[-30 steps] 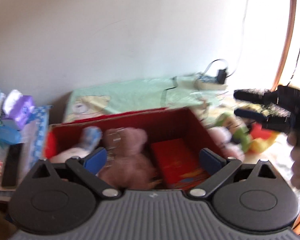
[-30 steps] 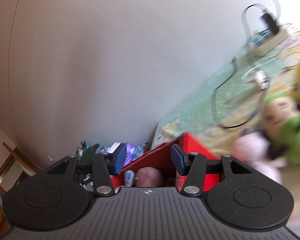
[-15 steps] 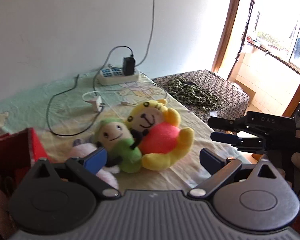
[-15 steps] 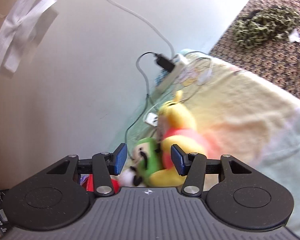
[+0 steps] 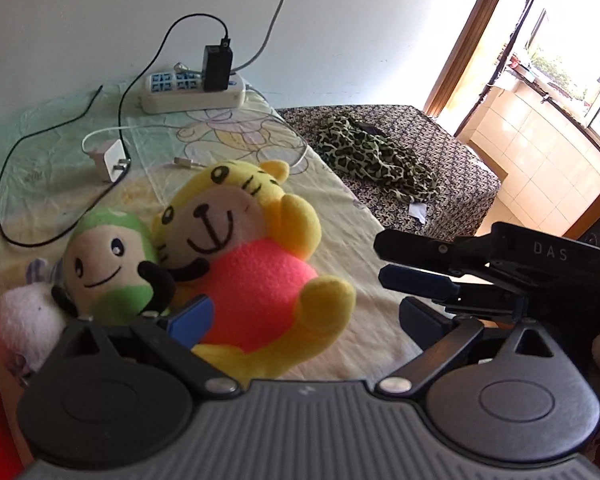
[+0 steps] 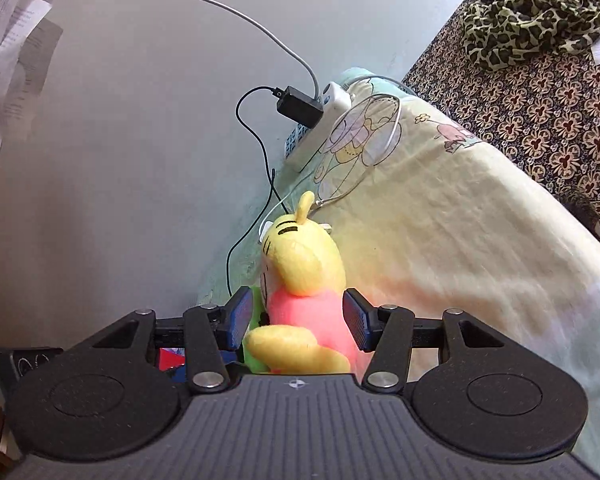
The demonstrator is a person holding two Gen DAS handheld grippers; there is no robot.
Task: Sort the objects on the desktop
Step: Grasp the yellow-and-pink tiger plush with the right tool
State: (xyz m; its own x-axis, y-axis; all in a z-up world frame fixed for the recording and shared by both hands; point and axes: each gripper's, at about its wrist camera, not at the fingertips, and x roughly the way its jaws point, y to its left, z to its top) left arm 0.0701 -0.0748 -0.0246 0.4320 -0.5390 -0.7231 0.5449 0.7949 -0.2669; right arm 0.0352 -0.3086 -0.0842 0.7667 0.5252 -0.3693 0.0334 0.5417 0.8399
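Yellow tiger plush (image 5: 236, 256) lies on bench (image 5: 364, 248) under pale cartoon-print cloth, touching green plush (image 5: 108, 264); white plush (image 5: 24, 320) beside that; left tongs (image 5: 306, 322) wide apart, empty; right tongs (image 6: 298, 320) apart, straddling tiger plush, contact unclear; power strip (image 5: 192, 92) by white wall (image 5: 100, 8); leopard-print cloth (image 5: 376, 156) on patterned bed (image 5: 452, 152); window at right.

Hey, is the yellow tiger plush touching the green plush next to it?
Touching. The left wrist view shows the yellow tiger plush pressed cheek to cheek against the green plush, with no bedsheet visible between them.
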